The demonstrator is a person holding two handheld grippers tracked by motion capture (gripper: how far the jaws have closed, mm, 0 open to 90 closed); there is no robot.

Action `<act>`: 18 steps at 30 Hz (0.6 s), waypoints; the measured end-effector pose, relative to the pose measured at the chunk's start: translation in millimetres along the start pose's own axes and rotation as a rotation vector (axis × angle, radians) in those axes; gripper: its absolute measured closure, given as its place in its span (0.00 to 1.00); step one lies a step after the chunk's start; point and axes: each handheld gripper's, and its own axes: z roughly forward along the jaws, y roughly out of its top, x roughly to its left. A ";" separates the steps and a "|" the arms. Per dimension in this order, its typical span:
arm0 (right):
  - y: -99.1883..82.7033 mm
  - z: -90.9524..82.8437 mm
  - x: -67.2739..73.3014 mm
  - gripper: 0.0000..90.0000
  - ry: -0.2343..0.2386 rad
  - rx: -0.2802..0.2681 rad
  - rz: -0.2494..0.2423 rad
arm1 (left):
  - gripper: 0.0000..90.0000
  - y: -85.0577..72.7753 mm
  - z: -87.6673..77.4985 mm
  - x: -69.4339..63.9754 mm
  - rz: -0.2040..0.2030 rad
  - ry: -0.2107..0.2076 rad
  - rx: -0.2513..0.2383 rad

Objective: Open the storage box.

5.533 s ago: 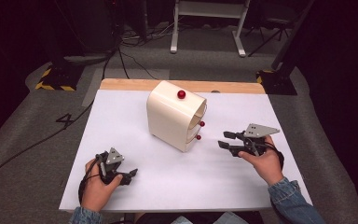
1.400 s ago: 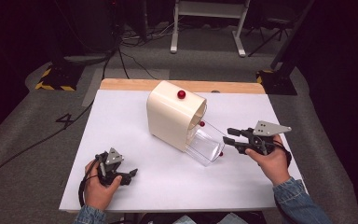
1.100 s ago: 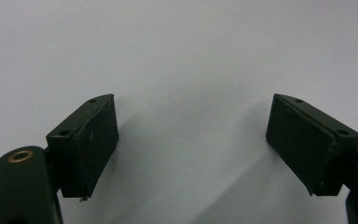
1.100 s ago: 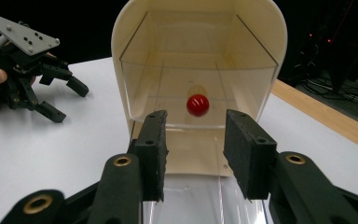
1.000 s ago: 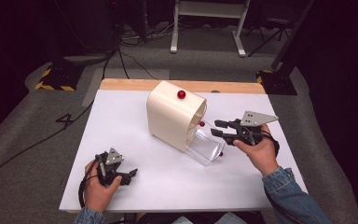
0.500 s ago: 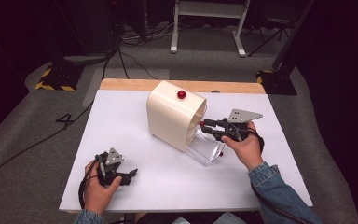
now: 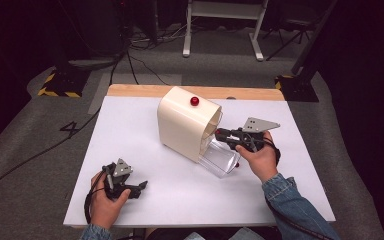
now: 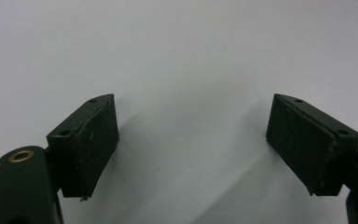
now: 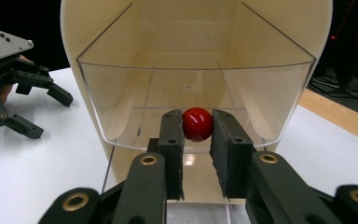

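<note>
Pinching a red knob (image 9: 197, 124) at the cabinet (image 7: 186, 122) front, the right gripper (image 9: 196, 135) risks slipping off; left gripper (image 8: 193, 149) rests empty, gaping, well away.

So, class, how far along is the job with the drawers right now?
Done: the lower drawer stands pulled out of the cream cabinet. In hand: the right tongs are closed on the red knob of the upper drawer. Left: that drawer probably has yet to be drawn out. The left tongs rest open on the table.
</note>
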 end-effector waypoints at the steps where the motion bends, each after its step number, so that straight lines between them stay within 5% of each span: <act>1: 0.0 0.0 0.0 0.83 0.000 0.000 0.000 | 0.19 0.0 0.0 0.0 0.000 0.000 0.000; 18: -6.4 -42.6 5.4 0.83 -0.026 0.014 -0.008 | 0.19 0.0 0.1 0.0 -0.004 -0.003 0.000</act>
